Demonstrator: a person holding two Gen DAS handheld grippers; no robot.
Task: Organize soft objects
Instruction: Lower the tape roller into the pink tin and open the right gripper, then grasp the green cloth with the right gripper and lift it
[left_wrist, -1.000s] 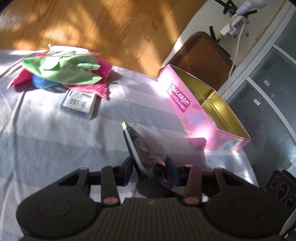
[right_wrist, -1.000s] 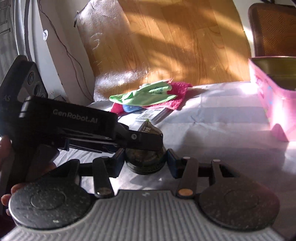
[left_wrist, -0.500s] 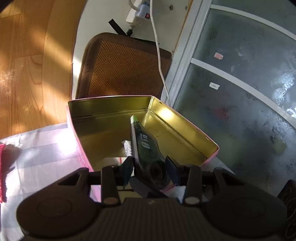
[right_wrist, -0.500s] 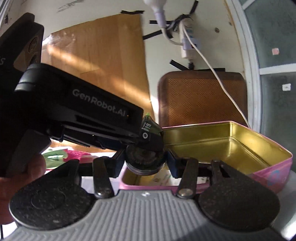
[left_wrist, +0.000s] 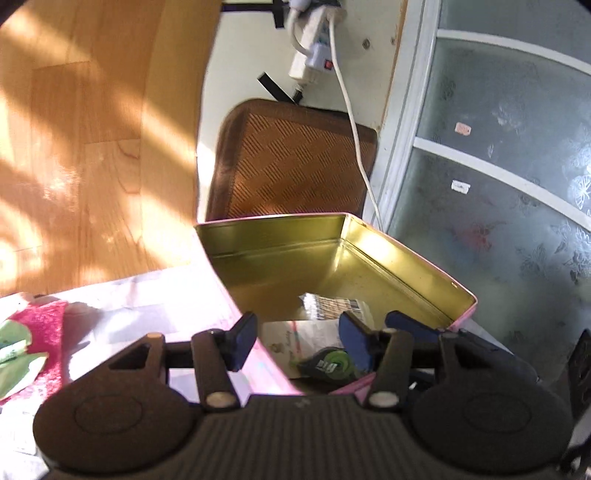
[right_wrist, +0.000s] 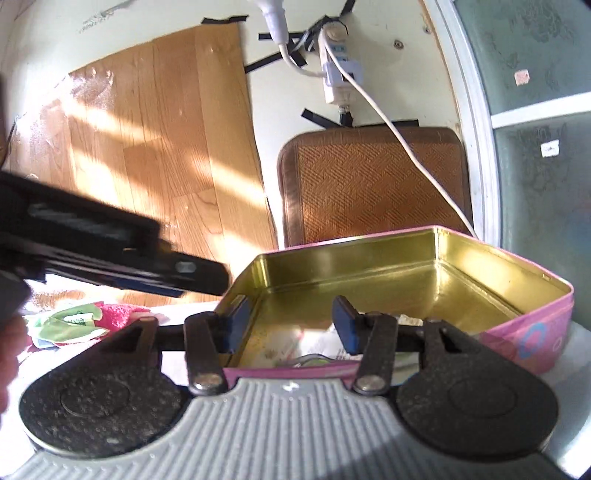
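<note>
We see a pink tin (left_wrist: 406, 266) with a glossy gold lining, square-cornered, open on the pale striped cloth (left_wrist: 147, 306) of the counter; on its floor lie crinkled paper packets (left_wrist: 332, 306) and a dark, rounded tape dispenser (left_wrist: 327, 363) with a green wheel; the left tool (left_wrist: 299, 338), tilted down over the tin's near wall, has just been opening, blue pads spread, nothing between them; the right tool (right_wrist: 291, 325) stands spread and empty at the near rim; fuzzy red and smooth green cloths (right_wrist: 81, 319) lie heaped left of the tin
</note>
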